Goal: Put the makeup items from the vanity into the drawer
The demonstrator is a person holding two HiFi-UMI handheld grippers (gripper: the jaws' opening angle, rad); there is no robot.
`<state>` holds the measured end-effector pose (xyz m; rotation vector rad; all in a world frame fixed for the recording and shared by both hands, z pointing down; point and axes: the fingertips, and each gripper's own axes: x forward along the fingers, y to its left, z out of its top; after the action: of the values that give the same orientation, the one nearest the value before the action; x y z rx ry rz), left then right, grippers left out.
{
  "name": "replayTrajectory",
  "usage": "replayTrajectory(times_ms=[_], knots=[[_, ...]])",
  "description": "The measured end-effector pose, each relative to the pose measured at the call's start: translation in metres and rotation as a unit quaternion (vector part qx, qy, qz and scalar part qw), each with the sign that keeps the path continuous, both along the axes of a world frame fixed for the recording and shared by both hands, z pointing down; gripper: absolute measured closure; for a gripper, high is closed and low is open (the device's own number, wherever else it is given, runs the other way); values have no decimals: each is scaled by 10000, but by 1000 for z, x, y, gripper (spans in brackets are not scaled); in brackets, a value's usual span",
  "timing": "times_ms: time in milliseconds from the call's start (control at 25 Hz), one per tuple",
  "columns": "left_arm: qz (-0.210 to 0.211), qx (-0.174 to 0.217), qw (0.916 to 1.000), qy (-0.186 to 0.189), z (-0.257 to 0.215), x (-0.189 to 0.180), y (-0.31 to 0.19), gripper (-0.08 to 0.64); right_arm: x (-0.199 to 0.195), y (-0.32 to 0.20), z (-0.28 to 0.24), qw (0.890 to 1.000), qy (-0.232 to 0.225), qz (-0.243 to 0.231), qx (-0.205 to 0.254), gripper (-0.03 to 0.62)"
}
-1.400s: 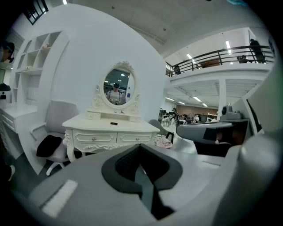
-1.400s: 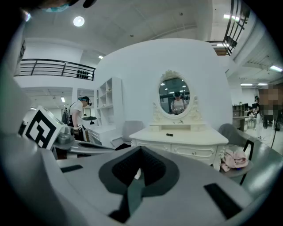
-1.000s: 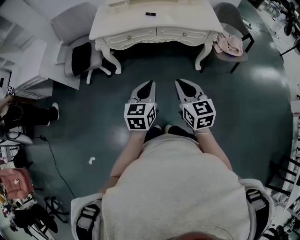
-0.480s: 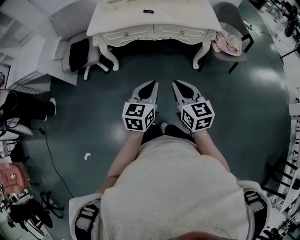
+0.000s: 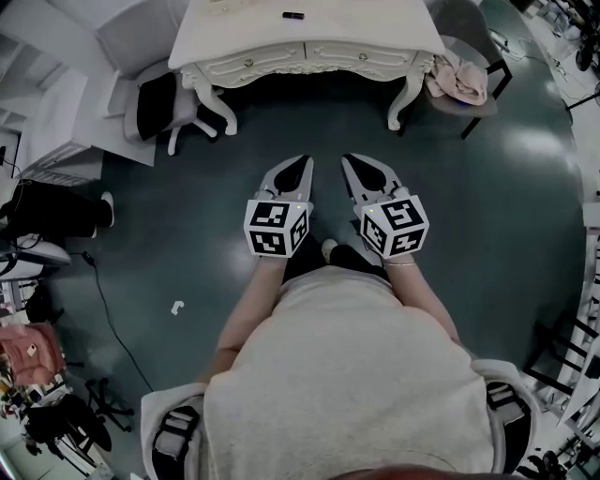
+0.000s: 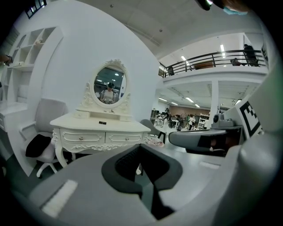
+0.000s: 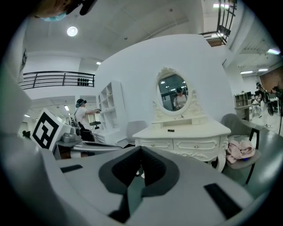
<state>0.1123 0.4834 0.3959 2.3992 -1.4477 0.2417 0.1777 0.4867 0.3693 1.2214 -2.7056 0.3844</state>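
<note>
- Over the last second the vanity slides a little toward the top edge of the head view, and the person's feet change places under the body. I judge this to be an approach on foot, not yet reaching.
- The left hand-held gripper and the right hand-held gripper stay side by side in front of the body. Each has its jaws together with nothing between them, as both gripper views confirm.
- For the task this means nothing is picked up yet. Bare green floor still separates both tools from the vanity.
- The only makeup item I can make out is a small dark item, lying on the worktop near its back edge, in front of the oval mirror.
- The left drawer and the right drawer look pushed in. One likely has to be pulled open before anything goes inside.
- A grey chair with a black bundle stands just beside the vanity's left end.
- A second chair, with a pink cloth on it, stands by the right leg.
- Neither chair blocks the middle, so the way straight ahead is open.
- A cable and a white scrap lie on the floor off to the left, well away from the path.
</note>
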Motion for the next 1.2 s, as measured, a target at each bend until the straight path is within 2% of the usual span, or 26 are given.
replayTrajectory(times_ms=[200,720,1200], knots=[[77,-54,10000,0,6,-7,-37,551,-3,-33,2,9998,-35,183,-29,584],[213,-27,9993,293,-2,-74,-182,551,-65,-174,-1,9988,80,480,13,584],[654,-81,9971,369,-3,-118,-264,551,-110,-254,-2,9967,82,804,-39,584]])
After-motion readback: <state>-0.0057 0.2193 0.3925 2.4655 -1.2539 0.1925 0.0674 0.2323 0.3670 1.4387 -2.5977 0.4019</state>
